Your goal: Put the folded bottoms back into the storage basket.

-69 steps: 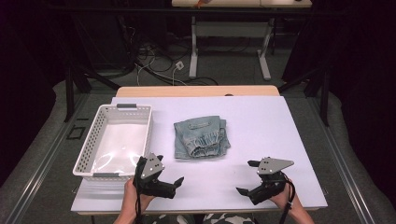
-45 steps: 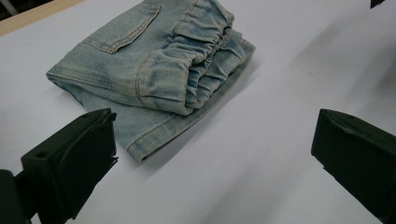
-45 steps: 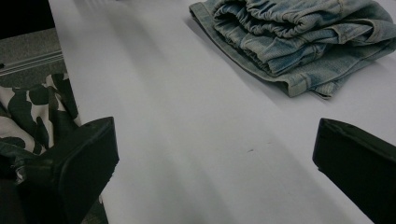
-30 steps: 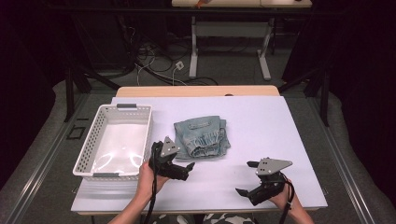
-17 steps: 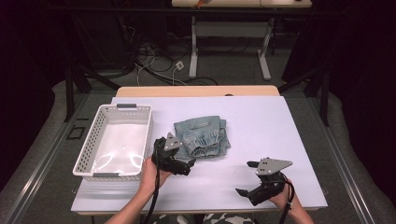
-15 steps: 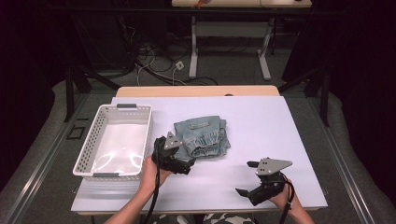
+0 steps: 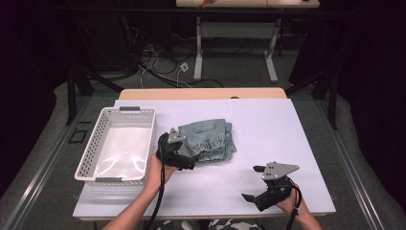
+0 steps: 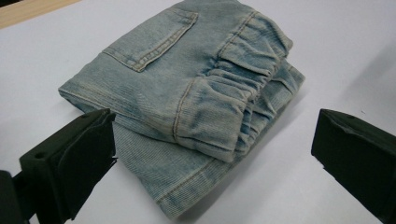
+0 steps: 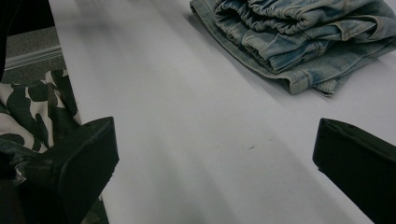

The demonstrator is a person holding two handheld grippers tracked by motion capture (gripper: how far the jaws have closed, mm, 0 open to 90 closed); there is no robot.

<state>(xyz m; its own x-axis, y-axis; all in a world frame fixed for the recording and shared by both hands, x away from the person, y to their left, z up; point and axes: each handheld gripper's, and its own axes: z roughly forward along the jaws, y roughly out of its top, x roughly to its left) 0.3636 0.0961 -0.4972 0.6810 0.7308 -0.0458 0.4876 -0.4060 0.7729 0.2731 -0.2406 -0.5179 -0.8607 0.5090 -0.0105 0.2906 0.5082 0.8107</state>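
While the left gripper (image 7: 184, 155) holds its fingers (image 8: 70, 163) wide apart, the near left corner of the folded jeans (image 8: 187, 107) lies between them, one finger just beside the denim edge and the other well clear of it. The jeans (image 7: 208, 140) lie flat near the middle of the white tabletop (image 7: 277, 124), waistband gathers facing the near side. Just left of that gripper stands a white basket (image 7: 95, 143). Near the right front of the tabletop, the right gripper (image 7: 258, 184) hovers with its fingers (image 9: 74, 163) also spread wide, holding nothing, well apart from the jeans.
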